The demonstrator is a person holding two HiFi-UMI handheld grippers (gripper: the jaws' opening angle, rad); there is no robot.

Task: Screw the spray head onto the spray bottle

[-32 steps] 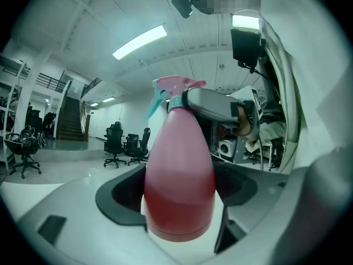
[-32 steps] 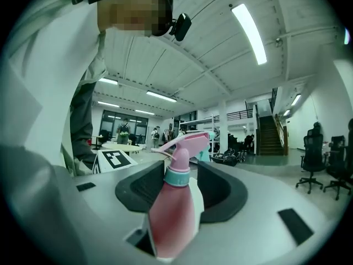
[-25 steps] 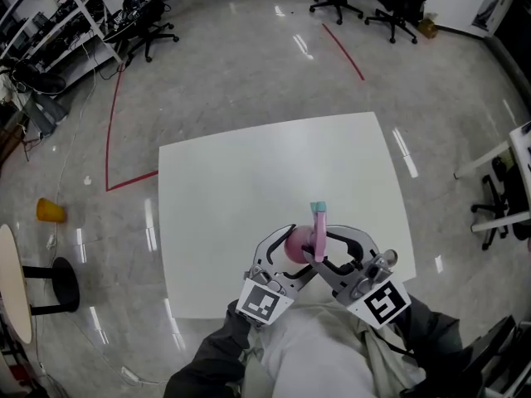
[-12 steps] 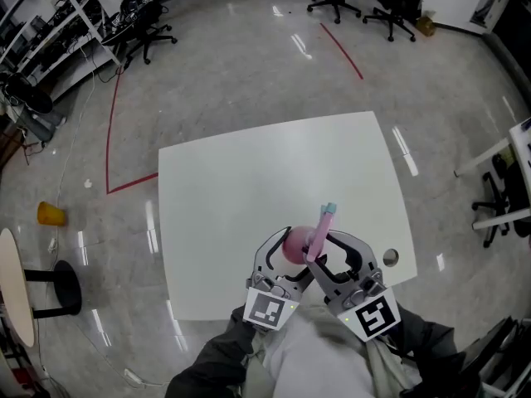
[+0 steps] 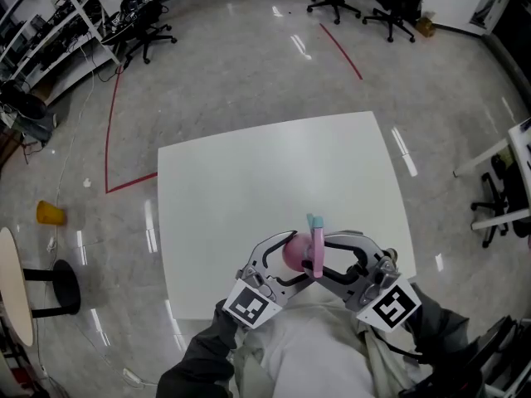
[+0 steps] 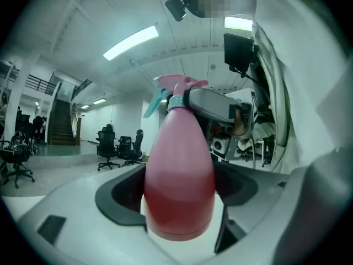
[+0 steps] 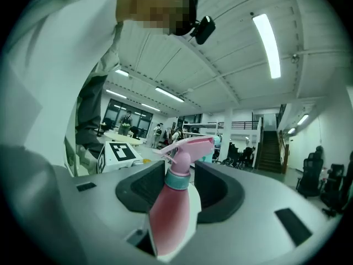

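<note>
Holds the pink spray bottle [image 6: 179, 175] by its broad body in the left gripper [image 6: 179, 206], with the jaws clamped on both sides of it. Carries it over the white surface [image 5: 249, 181], close to the near edge and a little right of the middle. Points both grippers level and toward each other, with the left marker cube [image 5: 250, 303] and the right marker cube [image 5: 392, 303] nearest the person's body.

Shows the spray head [image 7: 187, 145] seated on the bottle's neck, pink with a teal collar and a teal nozzle tip; cannot tell how far screwed down. Sets the right gripper [image 7: 177, 189] around that collar, with a black pad on either side. Has just been opening these jaws; leaves a thin gap beside the collar in the right gripper view, so no grip there, only the spray head standing between them.

In the head view, aims the nozzle toward the far edge of the surface. Beyond the surface, on the grey polished floor [image 5: 249, 73]: a red tape line [image 5: 112, 123], black office chairs [image 5: 149, 23] and a small yellow object [image 5: 50, 211].
</note>
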